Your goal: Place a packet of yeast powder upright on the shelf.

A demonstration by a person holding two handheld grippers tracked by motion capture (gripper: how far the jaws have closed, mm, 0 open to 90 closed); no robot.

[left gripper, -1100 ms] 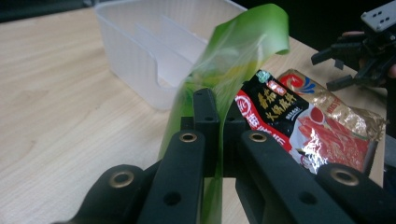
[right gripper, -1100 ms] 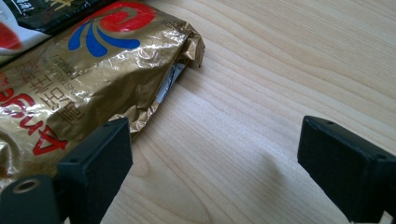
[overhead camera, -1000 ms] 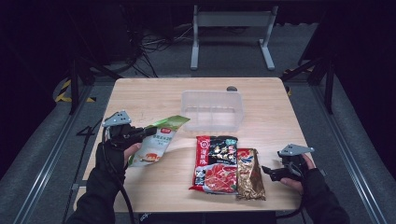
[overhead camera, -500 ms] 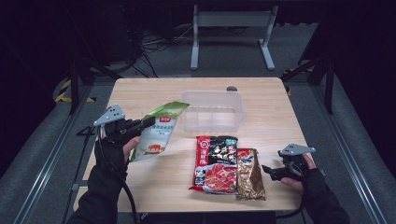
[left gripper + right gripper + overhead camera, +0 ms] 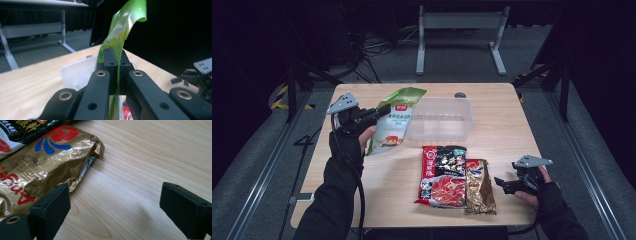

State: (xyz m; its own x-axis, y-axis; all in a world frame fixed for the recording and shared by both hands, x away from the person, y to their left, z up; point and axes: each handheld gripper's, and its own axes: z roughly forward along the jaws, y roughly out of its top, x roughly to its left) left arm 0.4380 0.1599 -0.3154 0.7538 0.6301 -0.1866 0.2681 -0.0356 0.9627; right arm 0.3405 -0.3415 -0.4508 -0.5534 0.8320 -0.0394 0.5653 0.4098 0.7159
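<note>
high view puts the left gripper (image 5: 379,111) clenched on the edge of the green pouch (image 5: 394,120), which hangs off the table just left of the clear plastic tub (image 5: 442,119), its long axis running away toward the far edge. the pouch is green-topped, pale below, glossy and limp. the right gripper (image 5: 502,184) rests released, nearer the gold packet (image 5: 479,186).

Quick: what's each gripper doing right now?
Left gripper: shut on the green bag.
Right gripper: open, holding nothing, beside the gold packet.
</note>
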